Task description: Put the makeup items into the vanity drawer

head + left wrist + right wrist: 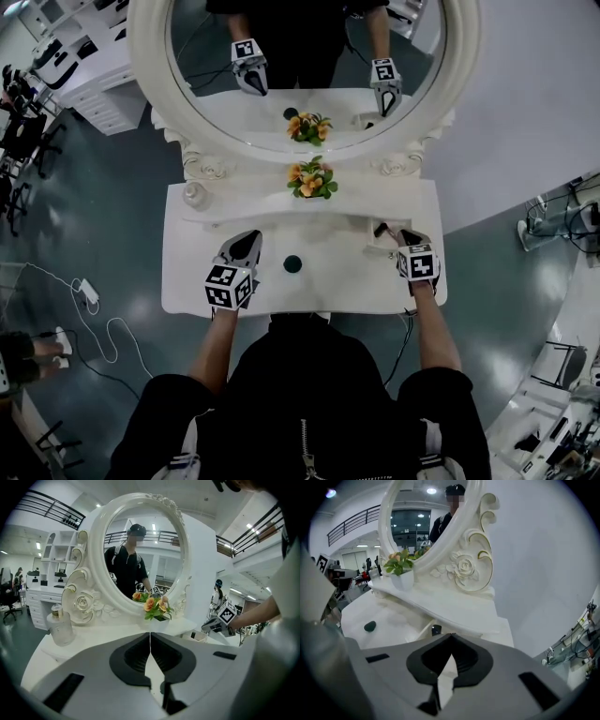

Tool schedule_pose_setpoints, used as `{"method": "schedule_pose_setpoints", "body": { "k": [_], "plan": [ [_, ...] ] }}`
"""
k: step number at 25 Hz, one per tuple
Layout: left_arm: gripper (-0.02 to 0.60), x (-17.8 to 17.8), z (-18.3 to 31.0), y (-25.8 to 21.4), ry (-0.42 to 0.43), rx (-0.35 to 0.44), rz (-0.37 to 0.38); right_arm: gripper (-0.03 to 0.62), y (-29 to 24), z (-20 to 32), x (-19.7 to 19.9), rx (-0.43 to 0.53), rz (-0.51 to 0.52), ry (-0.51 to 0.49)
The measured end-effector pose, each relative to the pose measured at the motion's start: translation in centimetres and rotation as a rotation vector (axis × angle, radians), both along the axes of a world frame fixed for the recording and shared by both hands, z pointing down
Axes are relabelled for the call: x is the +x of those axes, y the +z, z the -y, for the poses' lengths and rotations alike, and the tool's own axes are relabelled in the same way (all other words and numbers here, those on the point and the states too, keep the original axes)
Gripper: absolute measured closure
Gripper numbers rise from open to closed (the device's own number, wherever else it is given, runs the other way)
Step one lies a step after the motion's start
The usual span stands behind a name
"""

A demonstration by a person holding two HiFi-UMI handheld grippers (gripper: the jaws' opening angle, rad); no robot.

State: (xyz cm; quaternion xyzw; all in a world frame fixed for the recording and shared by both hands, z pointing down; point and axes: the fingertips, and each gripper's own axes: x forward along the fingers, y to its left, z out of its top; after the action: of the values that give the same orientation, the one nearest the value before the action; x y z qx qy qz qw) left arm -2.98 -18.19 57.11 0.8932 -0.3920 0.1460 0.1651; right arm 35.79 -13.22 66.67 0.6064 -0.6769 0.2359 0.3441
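Observation:
A small dark green round makeup item [292, 263] [370, 626] lies on the white vanity top [328, 281], between my two grippers. At the right, a small open drawer [367, 225] holds a dark item [380, 228] [436, 630]. My right gripper [397, 236] [451, 638] hangs just above and in front of that drawer, pointing down, shut with nothing between its jaws. My left gripper [249, 238] [150, 634] hovers over the left half of the top, also shut and empty. From the left gripper view the right gripper [216, 625] shows beside the drawer.
A pot of orange flowers [311, 179] [153, 607] [401, 572] stands on the raised shelf under the oval mirror [305, 66]. A clear perfume bottle [195, 194] [59, 626] stands at the shelf's left end. Office furniture and cables surround the vanity on the floor.

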Motion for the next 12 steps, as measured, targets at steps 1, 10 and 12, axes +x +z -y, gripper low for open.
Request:
{"method": "schedule_pose_setpoints", "body": {
  "k": [1, 10, 12],
  "plan": [
    [0.560, 0.0, 0.0, -0.1, 0.000, 0.002, -0.001, 0.588, -0.7, 0.2, -0.4, 0.029, 0.004, -0.005],
    [0.560, -1.1, 0.3, -1.6, -0.018, 0.039, -0.017, 0.588, -8.7, 3.1, -6.6, 0.312, 0.185, -0.050],
    [0.560, -1.6, 0.4, -2.0, -0.030, 0.052, -0.017, 0.588, -9.7, 3.6, -8.1, 0.344, 0.210, -0.068]
  ]
}}
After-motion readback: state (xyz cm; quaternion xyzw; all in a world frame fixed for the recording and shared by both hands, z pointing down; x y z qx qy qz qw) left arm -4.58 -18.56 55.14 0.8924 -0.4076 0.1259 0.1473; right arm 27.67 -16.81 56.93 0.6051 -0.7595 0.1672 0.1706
